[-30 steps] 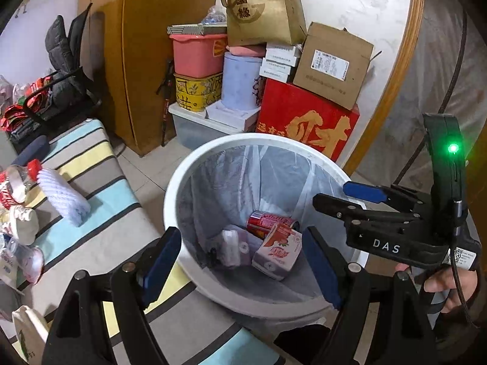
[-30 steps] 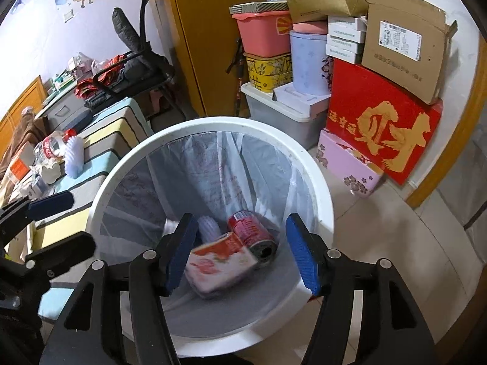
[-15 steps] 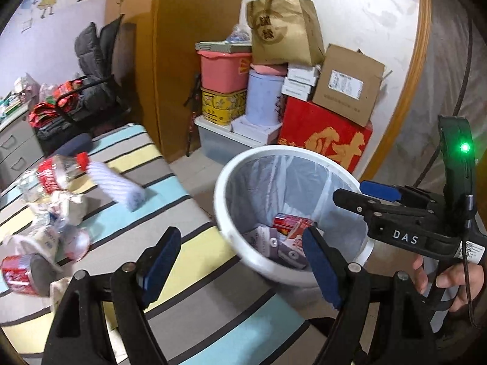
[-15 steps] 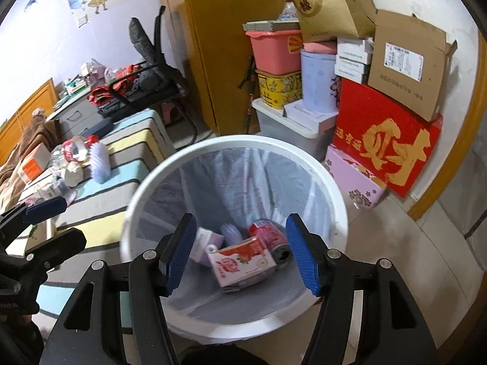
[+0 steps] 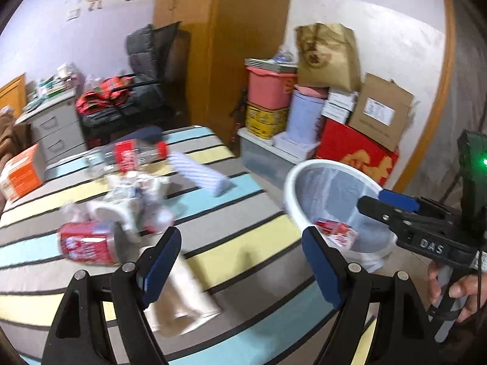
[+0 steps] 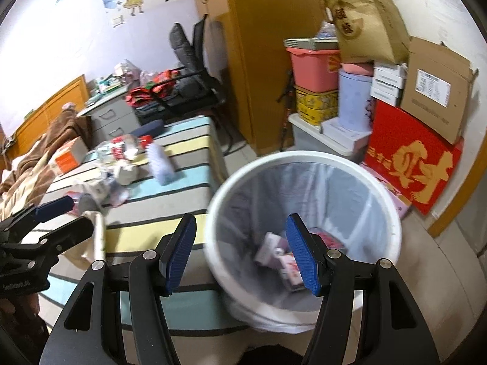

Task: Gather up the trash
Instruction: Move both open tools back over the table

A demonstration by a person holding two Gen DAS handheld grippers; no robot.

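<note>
The left gripper (image 5: 242, 266) hangs over the near part of the striped bed (image 5: 249, 237) with its fingers (image 5: 159, 263) spread wide and nothing between them. Just under and beyond the left finger lies a pale paper bag (image 5: 182, 301), its long axis running roughly away from the gripper toward the near edge of the bed; blur hides its exact outline. A little farther and to the left lies a red can (image 5: 86, 246) on its side, its long axis across the line of the fingers. Behind it is a heap of crumpled white wrappers (image 5: 134, 200), then a clear bottle (image 5: 131, 155) with a red label lying crosswise, and a white ribbed sleeve (image 5: 199, 173) slanting toward the bed's right edge. The right gripper (image 6: 240, 254) is also spread wide and empty, poised over the near rim of the white bin (image 6: 304, 159), which stands on the floor off the bed's right edge; cartons and a red can already lie in its liner. The left gripper looks much the nearer to the trash on the bed, so the next pick probably falls to it: the bag is closest, the can slightly left of the fingers' line. An orange box (image 5: 21, 172) sits at the far left edge. Stacked boxes stand against the wall beyond the bin.
</note>
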